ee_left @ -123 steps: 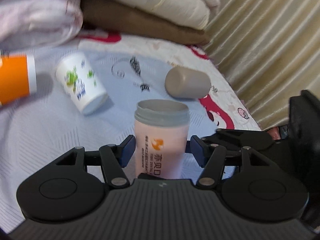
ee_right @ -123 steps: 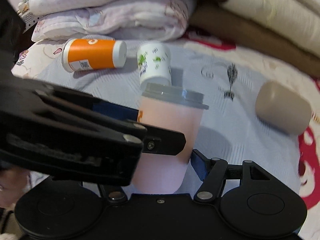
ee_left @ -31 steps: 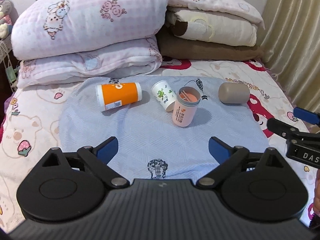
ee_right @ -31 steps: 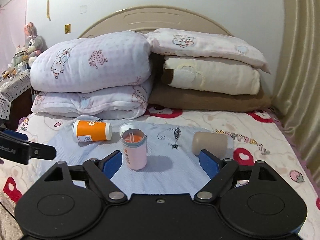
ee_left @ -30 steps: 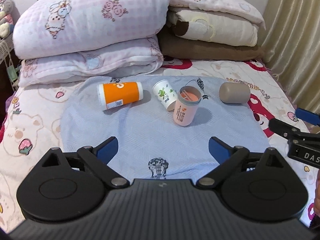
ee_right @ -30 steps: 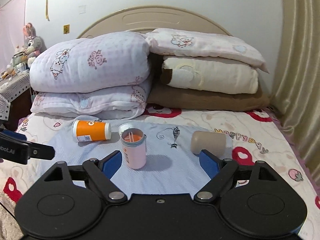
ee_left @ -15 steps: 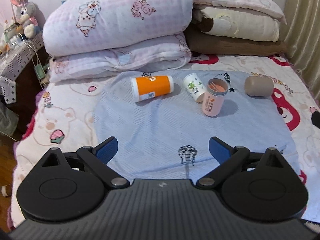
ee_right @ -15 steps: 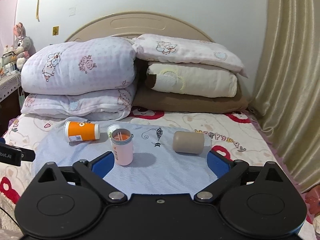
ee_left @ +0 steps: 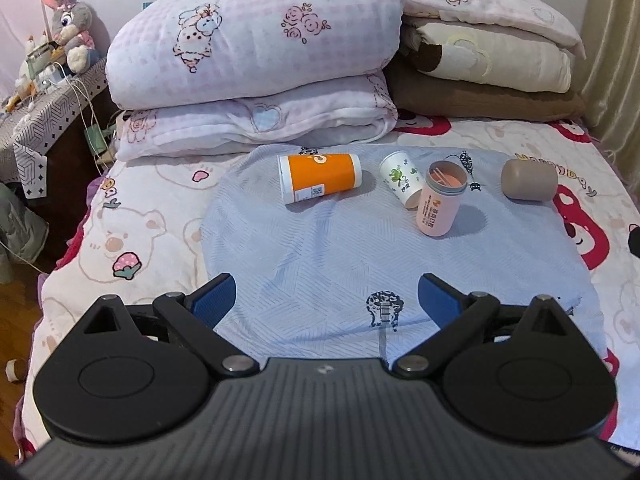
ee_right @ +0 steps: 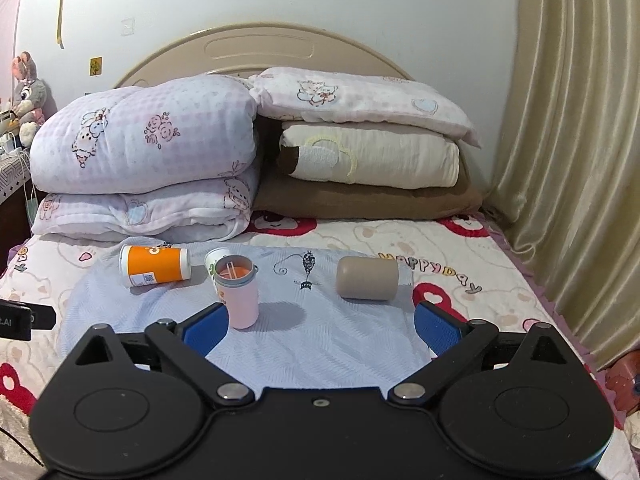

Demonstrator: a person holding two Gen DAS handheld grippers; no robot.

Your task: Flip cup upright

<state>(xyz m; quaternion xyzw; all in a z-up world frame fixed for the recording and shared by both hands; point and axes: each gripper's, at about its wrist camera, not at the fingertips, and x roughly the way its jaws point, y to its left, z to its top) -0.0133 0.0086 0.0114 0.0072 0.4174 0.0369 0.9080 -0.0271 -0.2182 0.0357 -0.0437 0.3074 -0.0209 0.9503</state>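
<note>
Both tongs, the left tongs [ee_left: 322, 296] and the right tongs [ee_right: 320, 326], hang with their blue pads wide apart and empty, well back from the cups. The pink cup [ee_right: 238, 296] stands upright on the blue mat [ee_left: 320, 256], mouth up, with thin sticks inside. Taking it as the landmark: a small white cup [ee_left: 400, 184] lies tipped just behind it, an orange cup [ee_left: 320, 178] lies on its side to its left, and a beige cup [ee_right: 367, 279] lies on its side to its right. If another flip is meant (my guess is the white cup), come in low, clamp mid-body, and swing clear of the pink cup, since a soft bed tips things easily.
</note>
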